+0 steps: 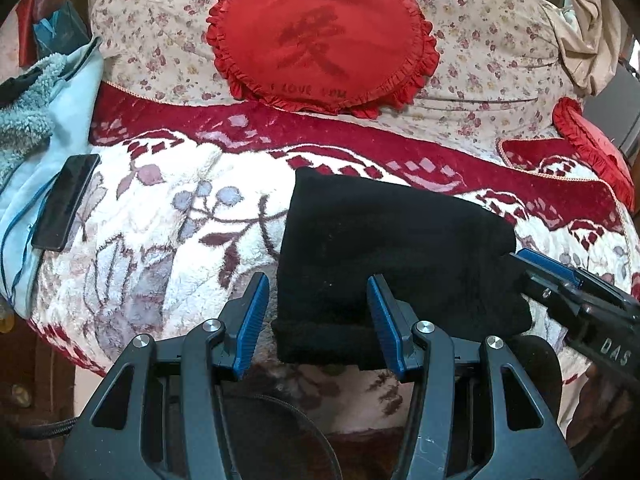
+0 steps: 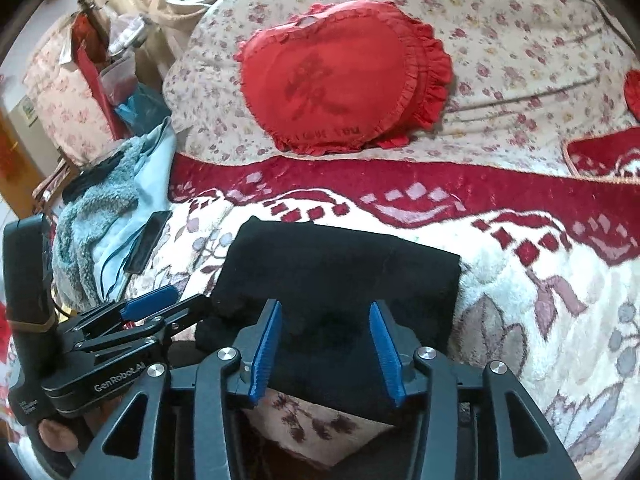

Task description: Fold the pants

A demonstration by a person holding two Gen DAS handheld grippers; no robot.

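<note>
So the black pants point(image 1: 396, 256) are already folded down into a chunky rectangle and they're sitting on the fuzzy white and red floral blanket point(image 1: 160, 240) near the front edge of the bed, bottom hem just about at the edge. Left gripper point(image 1: 318, 320) hangs over the near left corner of the bundle with its blue pads spread wide, nothing between them but the corner of the fabric lying underneath, not pinched. Right gripper point(image 2: 326, 346) is the same deal, jaws wide apart, parked over the near middle of the pants and not clamping anything. From the left camera you can see the right tool's blue fingertip point(image 1: 548, 266) right at the pants' right edge, touching or as good as, hard to call. From the right camera the left gripper comes in from the side with its tips at the left edge of the bundle. Behind all this there's a red heart pillow point(image 1: 320, 40) with a ruffled border lying on a flowery quilt point(image 1: 500, 40), well back from the pants. Off to the left a dark phone point(image 1: 66, 200) lies on a pale blue fleecy garment point(image 1: 36, 108), cable trailing from it, nowhere near the pants
</note>
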